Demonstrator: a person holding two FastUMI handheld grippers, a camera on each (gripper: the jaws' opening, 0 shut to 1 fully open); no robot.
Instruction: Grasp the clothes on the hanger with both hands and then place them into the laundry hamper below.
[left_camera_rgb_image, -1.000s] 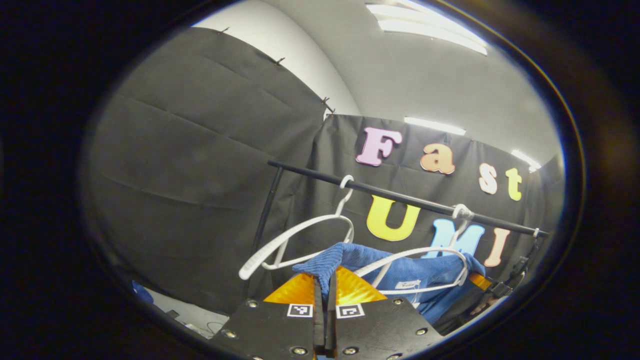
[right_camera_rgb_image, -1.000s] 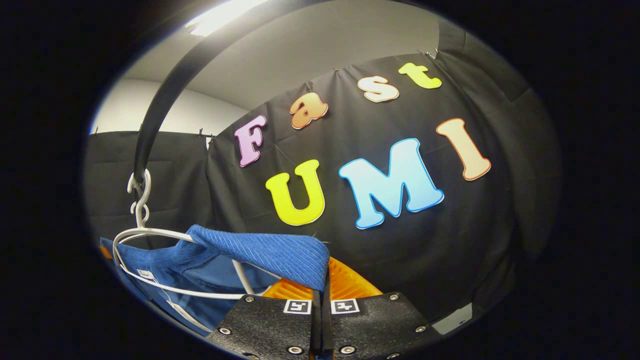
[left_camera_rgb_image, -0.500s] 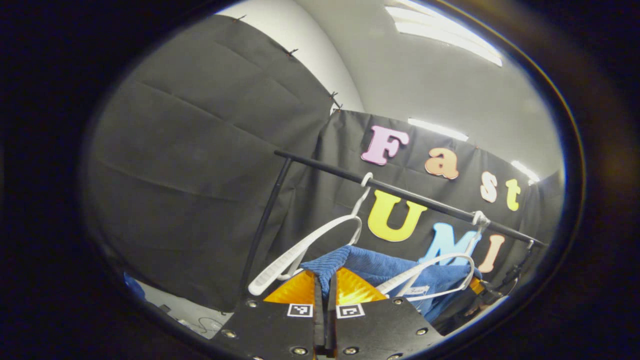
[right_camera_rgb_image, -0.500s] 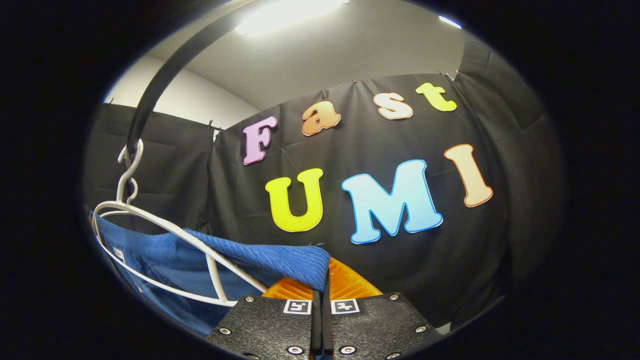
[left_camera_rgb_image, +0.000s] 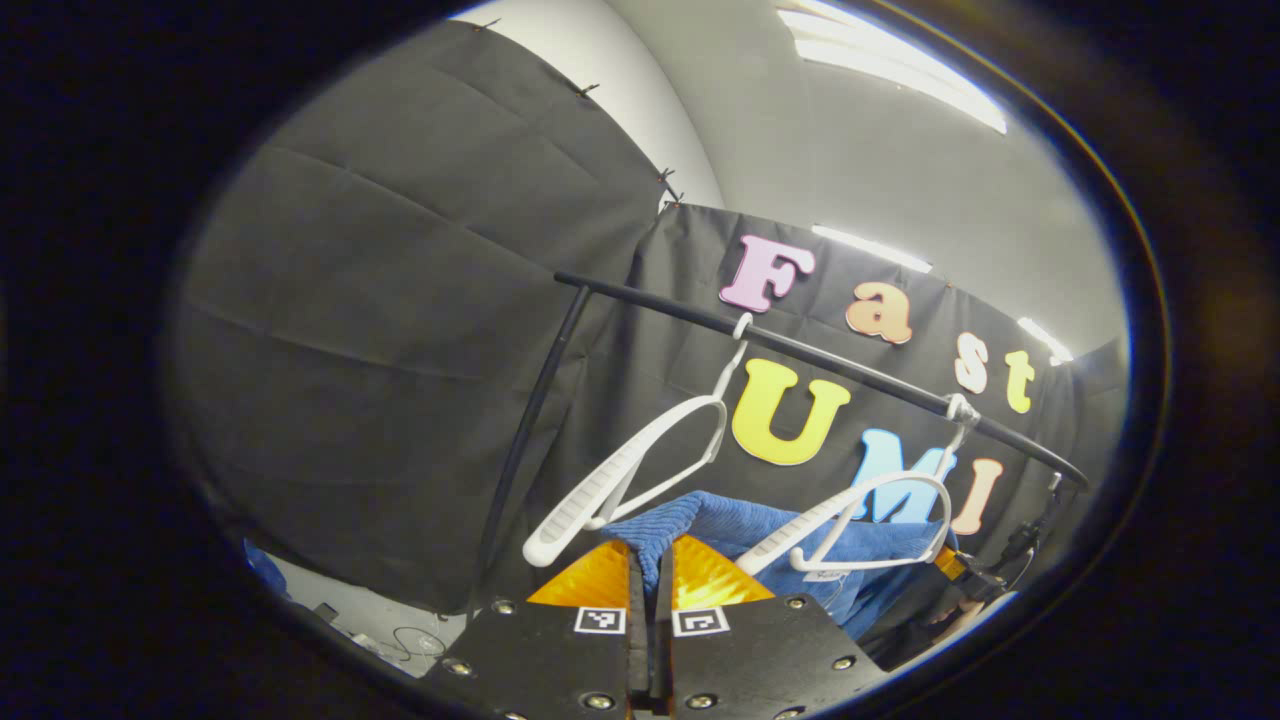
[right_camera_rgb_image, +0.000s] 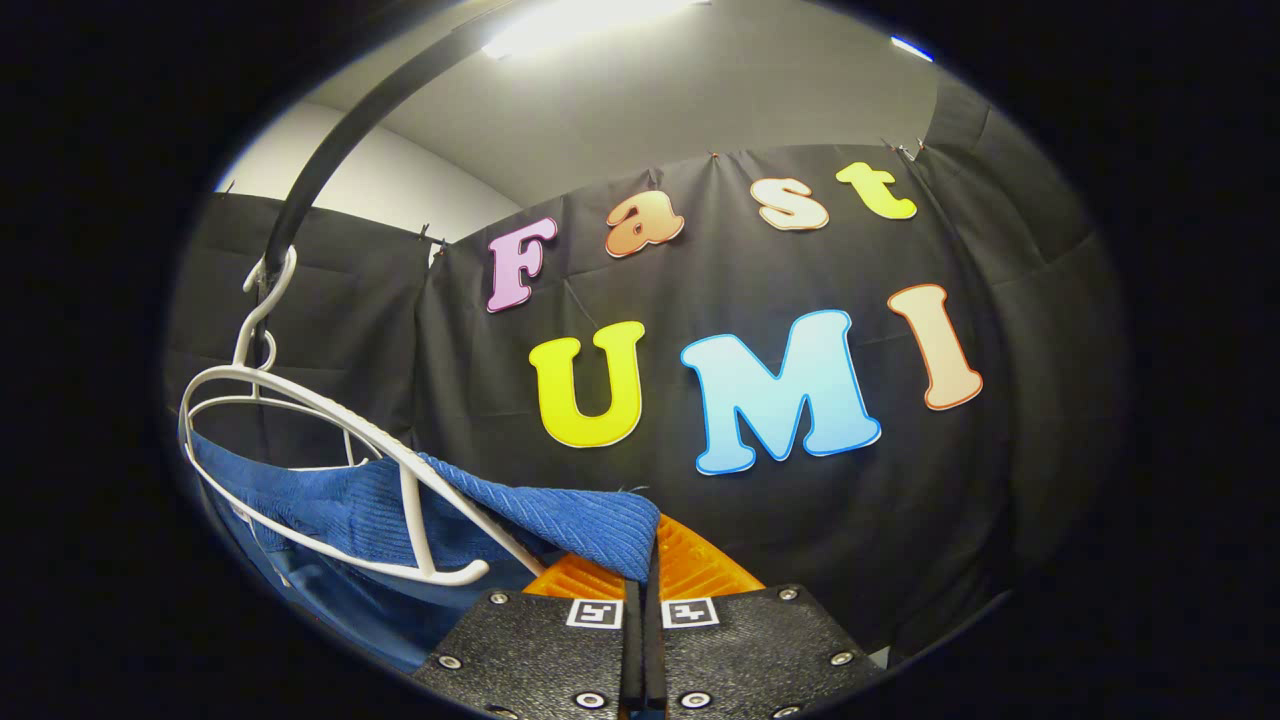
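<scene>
Pinching is seen at both tools. In the left gripper view, the left tool (left_camera_rgb_image: 650, 570) is pressed together on a fold of the blue garment (left_camera_rgb_image: 760, 525), the ribbed cloth caught between its two fingers. In the right gripper view, the right tool (right_camera_rgb_image: 650, 575) is likewise clamped on a ribbed blue edge of the same garment (right_camera_rgb_image: 540, 515), which is drawn taut from the fingers toward the left of that view.

A black rail (left_camera_rgb_image: 800, 350) is seen slanting across the left gripper view, carried on a thin black upright (left_camera_rgb_image: 525, 440). Two white hangers are hooked on it. The near hanger (left_camera_rgb_image: 630, 470) hangs bare and tilted, just beside the pinched fold. The far hanger (left_camera_rgb_image: 870, 515) lies tilted over the garment, its lower bar against the blue cloth.

In the right gripper view, the rail (right_camera_rgb_image: 330, 165) curves overhead, and a white hanger (right_camera_rgb_image: 330, 430) is hooked on it, tilted, with the garment passing under and behind its arm. Whether cloth is draped on that hanger cannot be told.

The other tool, with a hand on it, is glimpsed at the far lower right of the left gripper view, partly hidden. Pale floor (left_camera_rgb_image: 370, 620) with a cable is noted at lower left.
</scene>
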